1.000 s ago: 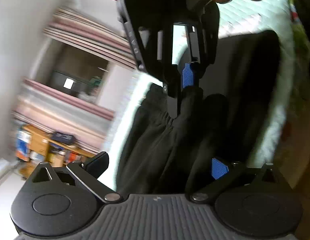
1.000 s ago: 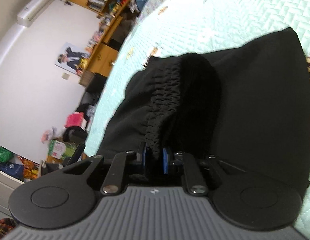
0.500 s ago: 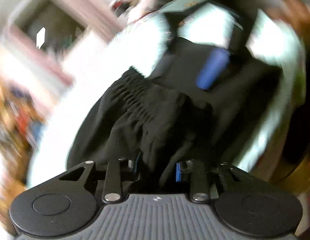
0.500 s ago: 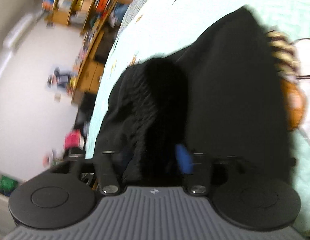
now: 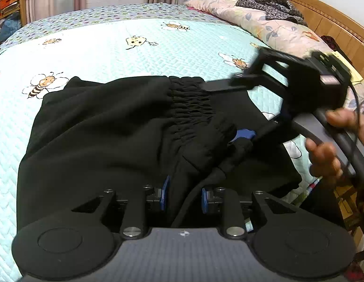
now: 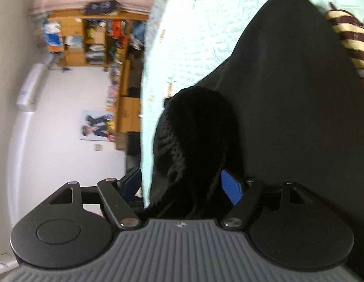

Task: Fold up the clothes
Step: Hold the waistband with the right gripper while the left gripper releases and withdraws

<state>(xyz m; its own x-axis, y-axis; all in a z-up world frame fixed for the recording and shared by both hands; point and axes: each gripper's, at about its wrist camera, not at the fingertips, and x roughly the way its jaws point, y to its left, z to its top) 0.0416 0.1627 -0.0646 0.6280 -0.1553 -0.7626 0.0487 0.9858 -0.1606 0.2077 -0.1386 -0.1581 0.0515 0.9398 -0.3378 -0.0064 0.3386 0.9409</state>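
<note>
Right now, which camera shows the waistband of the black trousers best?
The left wrist view: the gathered waistband lies sharp across the trousers. The right wrist view shows only a dark, blurred bunch of it.

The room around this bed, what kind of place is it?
Most likely a home bedroom. A bed with a bee-print quilt fills the left wrist view, with floral pillows against a wooden headboard. The right wrist view shows a cluttered wooden bookshelf by a white wall.

Bee-print quilt (image 5: 135,47), floral pillow (image 5: 264,21), wooden headboard (image 5: 334,21), cluttered bookshelf (image 6: 95,40)
</note>
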